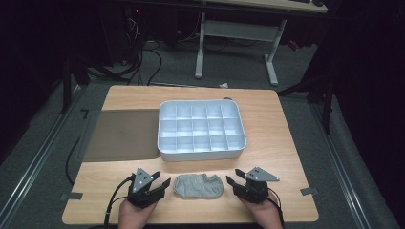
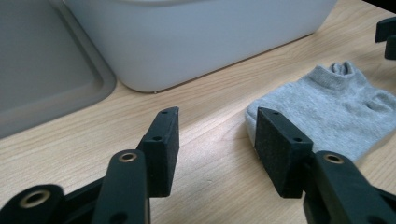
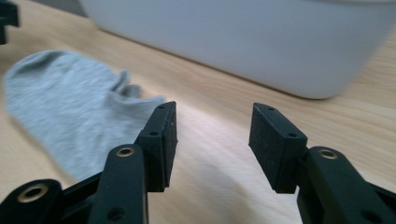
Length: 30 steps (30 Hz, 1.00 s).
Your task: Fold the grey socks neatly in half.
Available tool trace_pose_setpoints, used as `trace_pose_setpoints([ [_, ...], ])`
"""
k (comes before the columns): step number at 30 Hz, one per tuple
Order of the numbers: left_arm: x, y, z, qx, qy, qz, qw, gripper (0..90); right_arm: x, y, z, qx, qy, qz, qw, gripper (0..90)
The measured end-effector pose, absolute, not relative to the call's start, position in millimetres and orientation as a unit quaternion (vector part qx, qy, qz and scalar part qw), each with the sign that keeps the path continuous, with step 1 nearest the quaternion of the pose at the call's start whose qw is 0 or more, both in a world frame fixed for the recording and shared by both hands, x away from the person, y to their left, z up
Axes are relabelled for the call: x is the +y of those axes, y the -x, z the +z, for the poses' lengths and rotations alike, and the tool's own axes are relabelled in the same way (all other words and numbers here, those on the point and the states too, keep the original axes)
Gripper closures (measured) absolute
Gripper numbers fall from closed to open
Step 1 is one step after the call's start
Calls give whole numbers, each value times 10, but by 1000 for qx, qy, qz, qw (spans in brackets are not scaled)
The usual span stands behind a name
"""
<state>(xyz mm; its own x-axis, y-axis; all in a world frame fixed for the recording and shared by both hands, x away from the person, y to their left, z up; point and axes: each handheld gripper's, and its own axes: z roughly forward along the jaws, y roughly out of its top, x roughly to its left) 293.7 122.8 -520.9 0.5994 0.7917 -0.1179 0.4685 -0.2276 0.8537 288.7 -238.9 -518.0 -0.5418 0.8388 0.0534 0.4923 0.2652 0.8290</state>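
Both tongs hang released and empty low in the high view, the left tongs [image 1: 162, 183] at the lower left of centre and the right tongs [image 1: 232, 182] at the lower right of centre, each with its jaws spread and pointing inward at the grey sock [image 1: 199, 186] that lies flat on the desk [image 1: 282, 143] between them. Nothing sits between either pair of jaws. In the left gripper view the sock [image 2: 334, 109] lies to the right of the jaws, just beside the right-hand pad, its cuff opening turned away toward the upper right. In the right gripper view the sock [image 3: 70, 116] spreads across the left half of the frame, its edge reaching the left-hand pad. Above the sock, at mid-frame in the high view, stands the white divided box [image 1: 201, 129], with a flat grey lid [image 1: 122, 134] to its left.

To do the pick-up well, I would bring each pair of jaws straight in over one end of the sock, low enough to catch both layers of cloth, and close firmly before lifting, so the fabric does not slip or drag along the wood.
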Motion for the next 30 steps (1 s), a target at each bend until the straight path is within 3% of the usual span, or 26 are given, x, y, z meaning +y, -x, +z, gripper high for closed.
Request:
trace_pose_setpoints([
  [12,1099,-2883,-5229,395,-775,161,467,516,-2135,-2861,-5276,798,-415,409,153,573],
  [17,950,-2804,-5221,362,-791,166,465,523,-2090,-2896,-5292,797,-422,403,152,592],
  [30,858,-2849,-5293,371,-806,170,429,572,-2004,-3012,-5296,797,-433,393,152,533],
])
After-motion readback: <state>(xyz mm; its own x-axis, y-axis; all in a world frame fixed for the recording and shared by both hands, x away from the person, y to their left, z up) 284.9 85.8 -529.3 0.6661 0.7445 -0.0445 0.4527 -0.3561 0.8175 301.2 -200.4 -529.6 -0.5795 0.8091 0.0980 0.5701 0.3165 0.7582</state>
